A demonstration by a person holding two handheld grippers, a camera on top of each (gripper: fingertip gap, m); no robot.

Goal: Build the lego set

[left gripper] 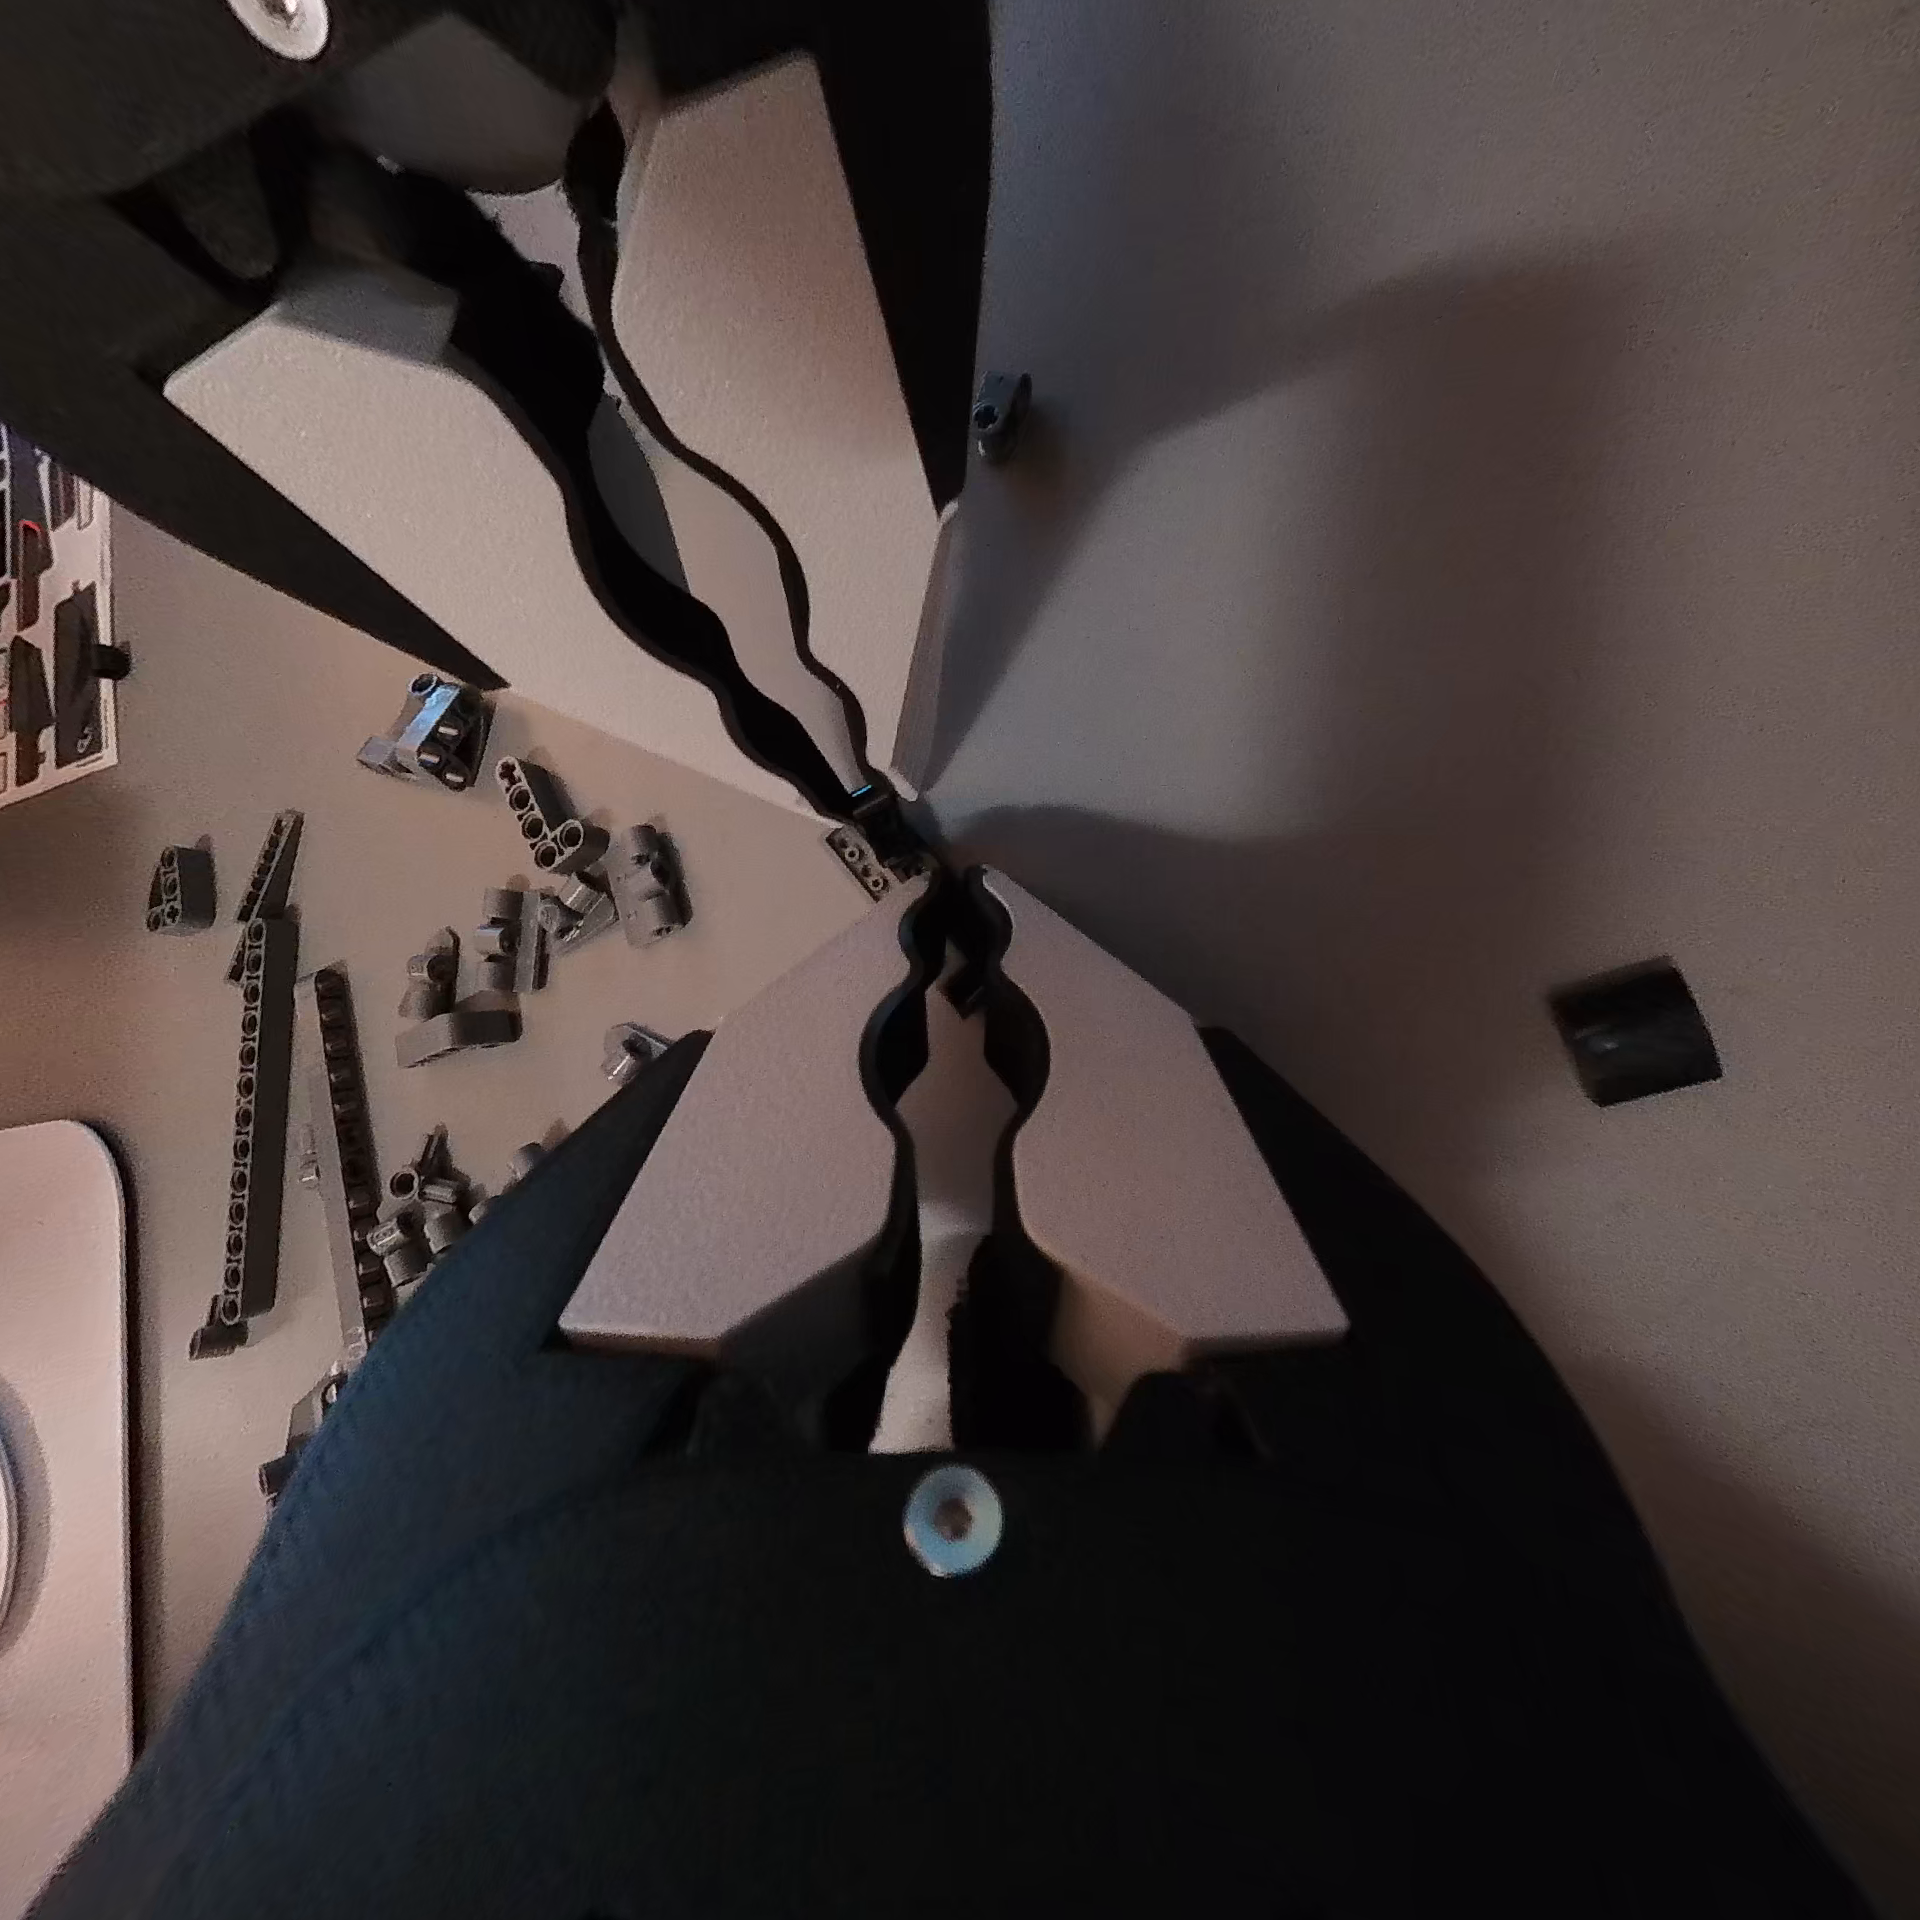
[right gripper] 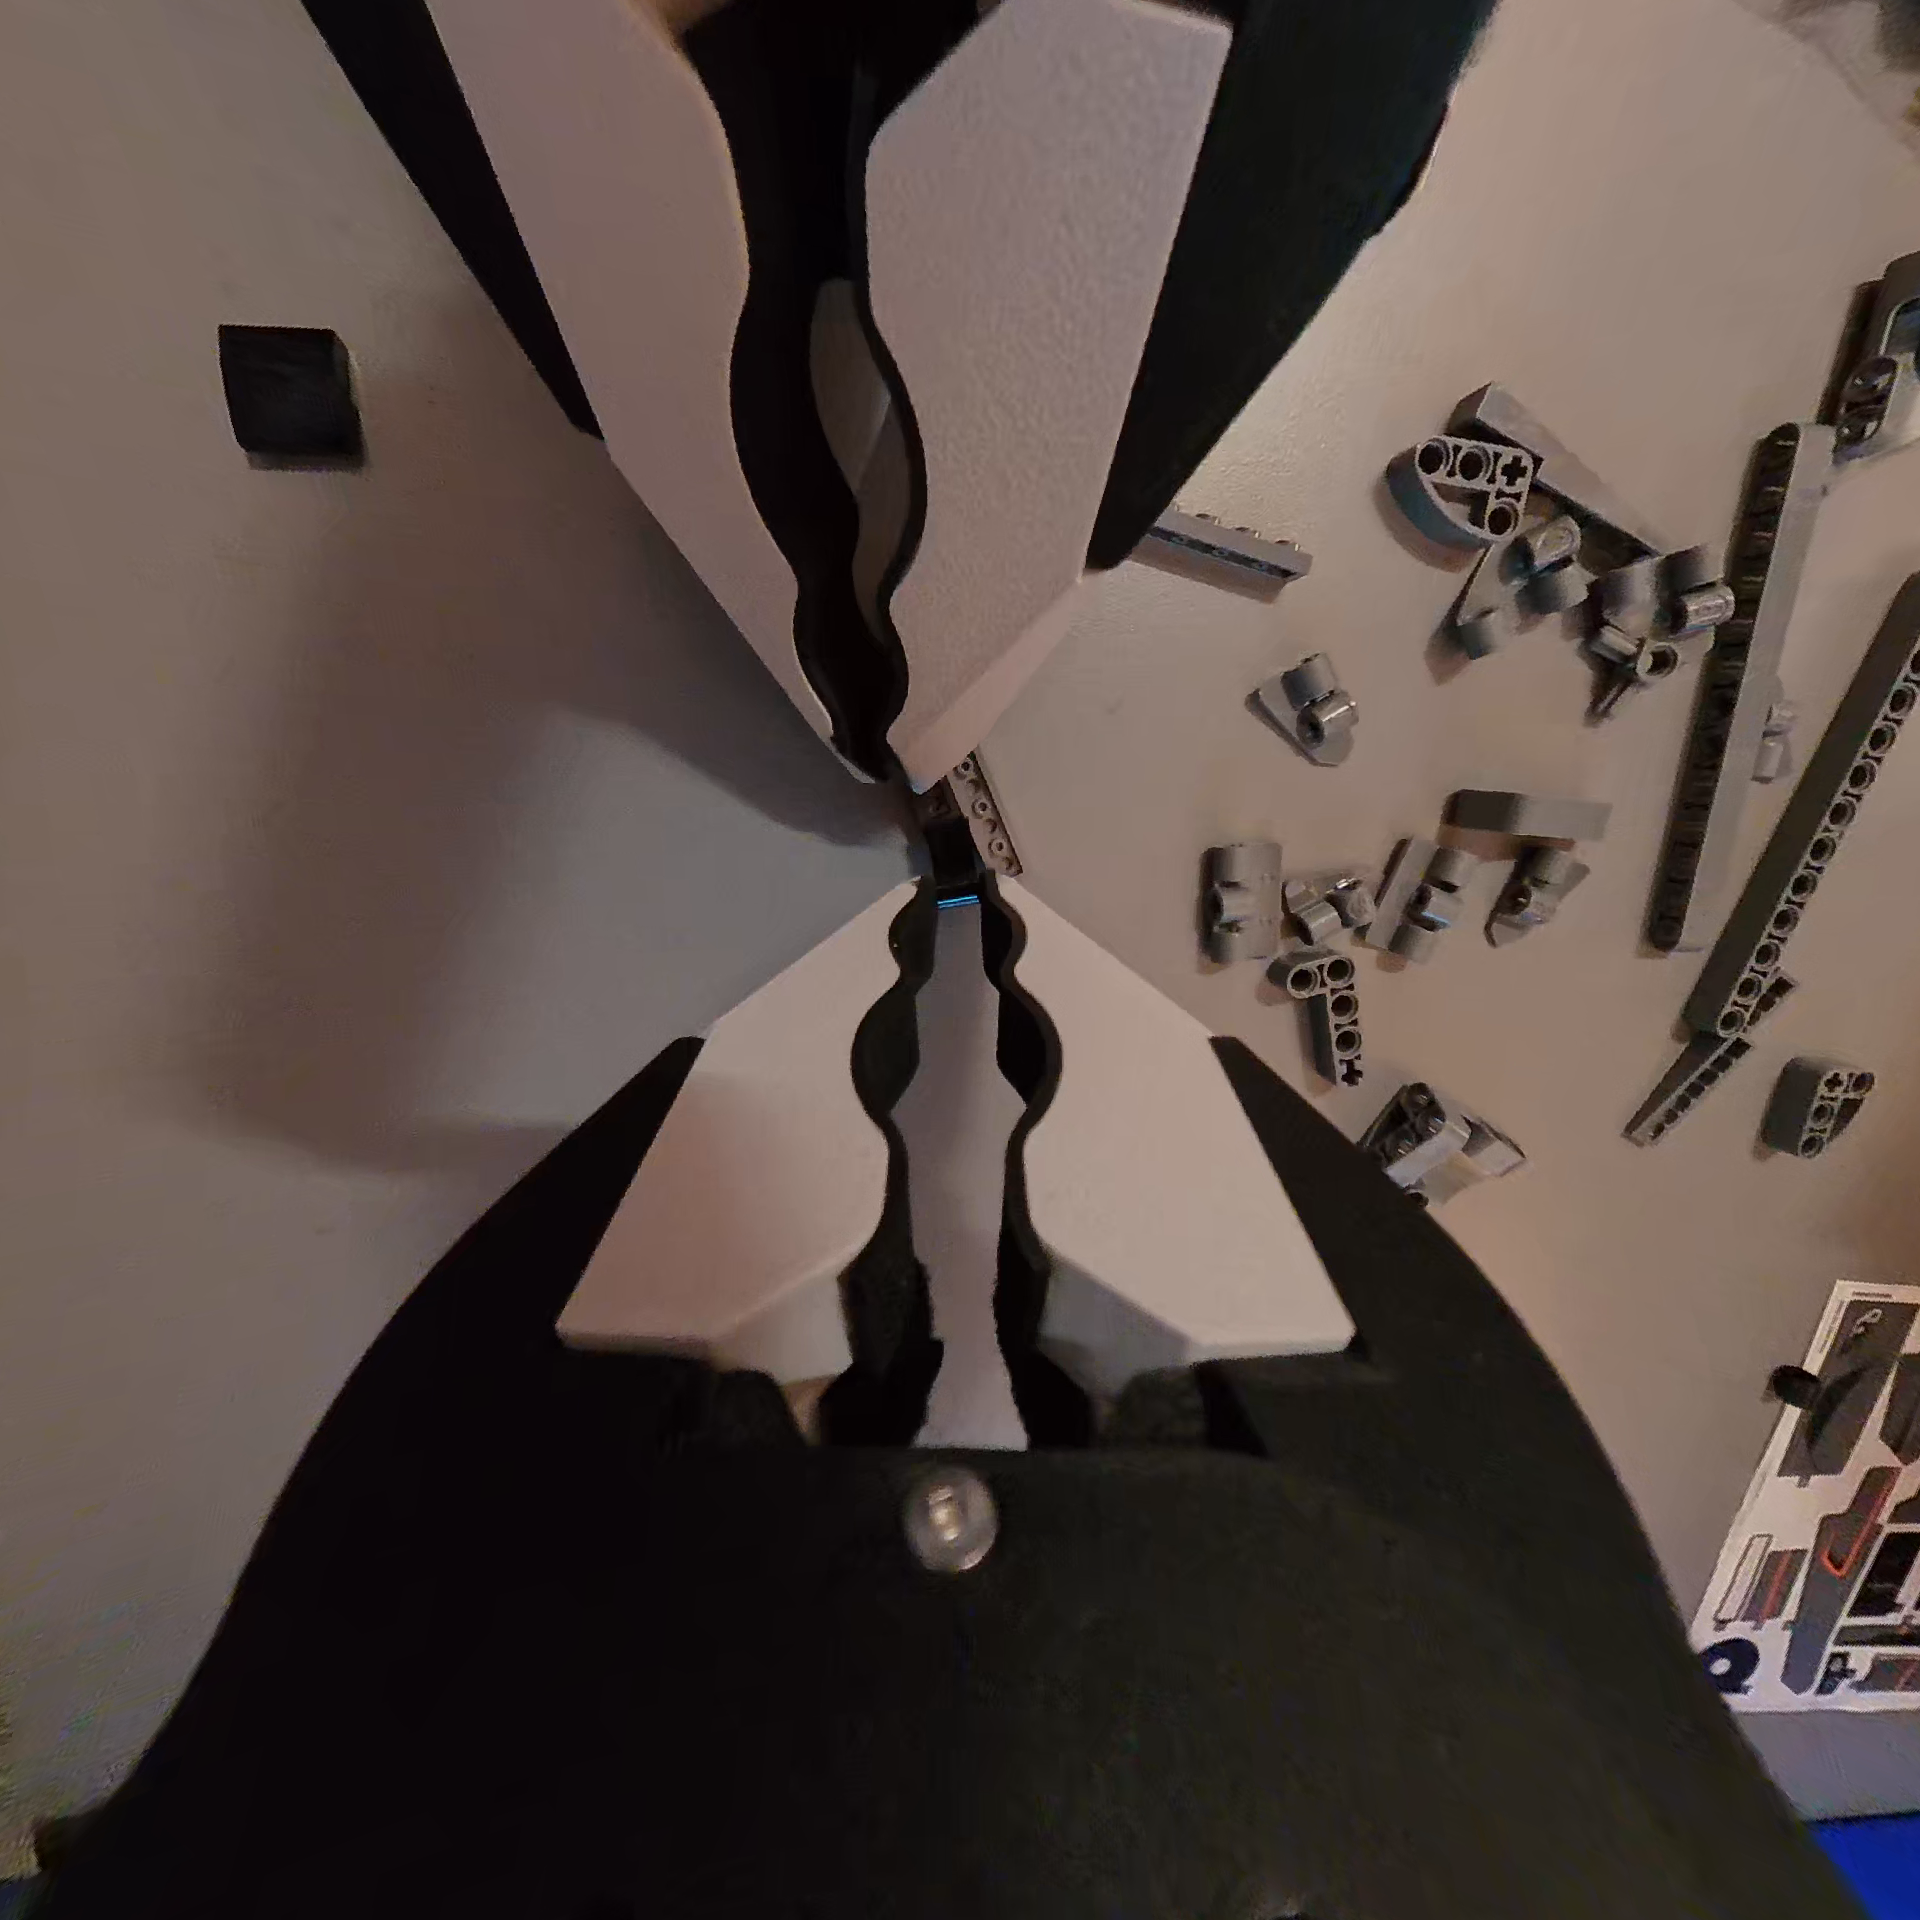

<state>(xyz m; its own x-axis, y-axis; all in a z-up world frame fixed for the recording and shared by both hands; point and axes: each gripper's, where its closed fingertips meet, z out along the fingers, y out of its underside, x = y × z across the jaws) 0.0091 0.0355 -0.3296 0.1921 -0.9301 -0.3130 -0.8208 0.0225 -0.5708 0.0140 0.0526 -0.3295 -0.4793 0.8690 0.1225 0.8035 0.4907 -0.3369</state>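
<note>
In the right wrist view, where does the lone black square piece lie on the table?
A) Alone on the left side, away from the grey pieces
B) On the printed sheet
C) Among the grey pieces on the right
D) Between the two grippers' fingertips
A: the black square piece lies by itself on the bare table at the upper left, while the grey pieces are scattered on the right side.

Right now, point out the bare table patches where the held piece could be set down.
The pale table is bare around the black square tile, on the side of the two meeting tools away from the parts. It is crowded across from there: the scattered grey Lego beams and connectors fill the stretch up to the printed sticker sheet.
</note>
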